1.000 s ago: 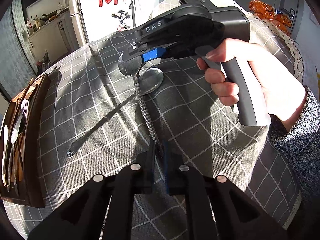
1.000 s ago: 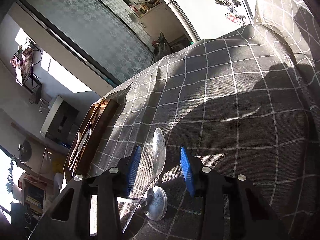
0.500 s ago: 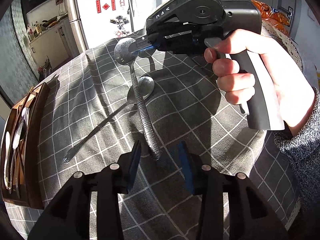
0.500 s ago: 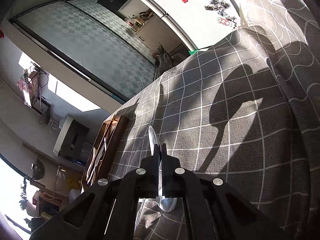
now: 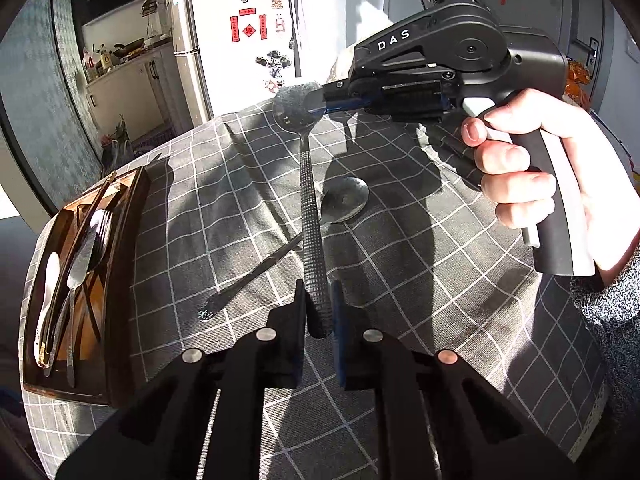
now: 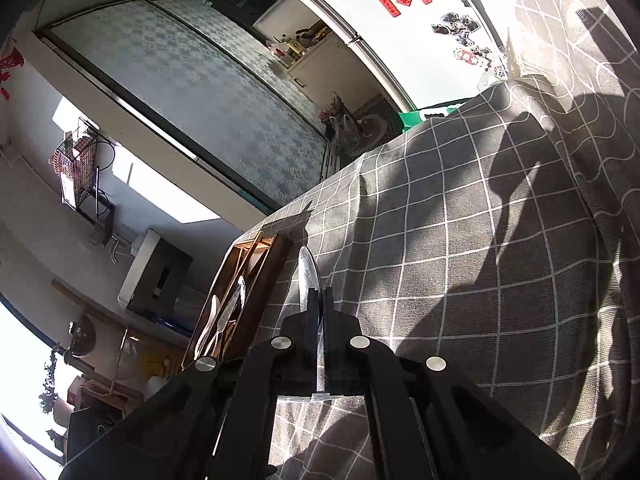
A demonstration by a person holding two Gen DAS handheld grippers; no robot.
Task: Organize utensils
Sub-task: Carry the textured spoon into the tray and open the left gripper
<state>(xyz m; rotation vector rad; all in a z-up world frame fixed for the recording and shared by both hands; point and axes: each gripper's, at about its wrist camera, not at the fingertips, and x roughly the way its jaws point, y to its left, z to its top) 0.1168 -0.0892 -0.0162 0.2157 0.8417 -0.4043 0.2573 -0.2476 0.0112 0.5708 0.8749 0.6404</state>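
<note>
Steel catches the sun as the textured-handle spoon (image 5: 311, 216) hangs in the air between two grippers. The right gripper (image 5: 320, 100) pinches its bowel end up high — its jaws are clamped flat on the spoon bowl, and the right wrist view confirms that narrow grip on the bowl (image 6: 308, 276). Down at the near end, the left gripper (image 5: 318, 316) has its fingers drawn in close around the handle tip; whether the pads actually press it, I cannot tell from here.

Progress check: the wooden tray (image 5: 120, 264) at the left edge of the table (image 5: 440, 280) already holds cutlery — a white spoon (image 5: 50, 280), a knife (image 5: 80, 268) and a fork (image 5: 102, 224) lie in its compartments. So part of the sorting looks done.

What's left? The airborne spoon has not reached the tray, and a second spoon (image 5: 344, 200) lies on the checked cloth, well apart from the tray. At least two pieces to go, I'd judge.
</note>
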